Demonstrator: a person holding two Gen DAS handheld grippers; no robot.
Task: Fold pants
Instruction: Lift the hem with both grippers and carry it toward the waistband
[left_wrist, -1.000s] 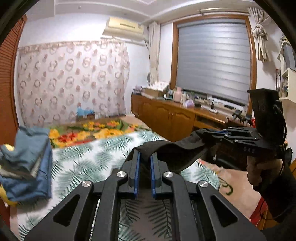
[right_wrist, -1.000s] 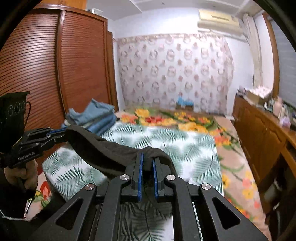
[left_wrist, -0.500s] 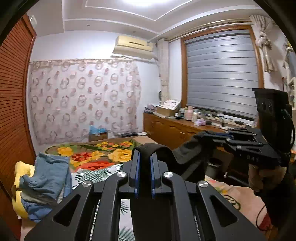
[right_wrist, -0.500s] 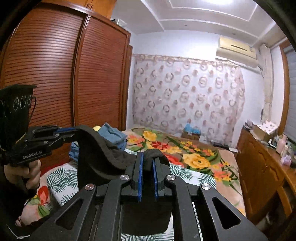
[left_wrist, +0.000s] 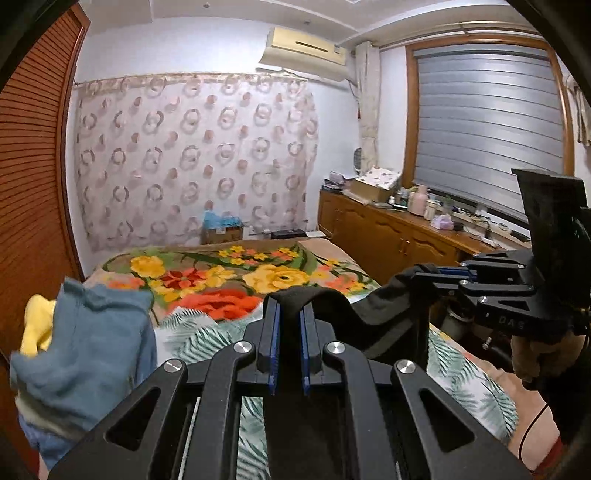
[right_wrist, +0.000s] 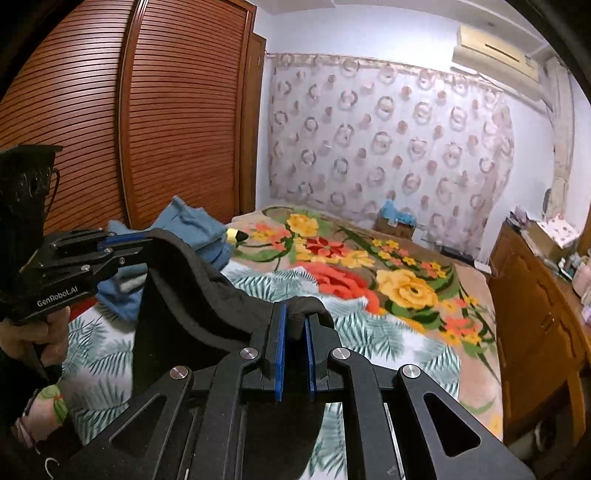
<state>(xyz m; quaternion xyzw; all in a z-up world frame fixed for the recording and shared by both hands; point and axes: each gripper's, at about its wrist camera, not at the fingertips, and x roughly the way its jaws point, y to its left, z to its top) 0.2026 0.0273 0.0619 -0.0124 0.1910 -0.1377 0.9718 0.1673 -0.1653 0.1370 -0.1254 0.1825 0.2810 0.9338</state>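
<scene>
1. Above the bed (left_wrist: 207, 332), the black pants (left_wrist: 373, 314) hung stretched between the two claws, clear of the leaf-print sheet.
2. The left claw (left_wrist: 290, 314) was clamped on one end of the waistband, blue pads pressing the cloth.
3. The right claw (right_wrist: 294, 321) was clamped on the other end; in the left view it sat at three o'clock.
4. A pile of blue clothes (left_wrist: 88, 354) lay on the bed at nine o'clock, beside the wooden wardrobe (right_wrist: 155, 122).
5. A floral blanket (right_wrist: 369, 266) covered the bed's far half at twelve o'clock.
</scene>
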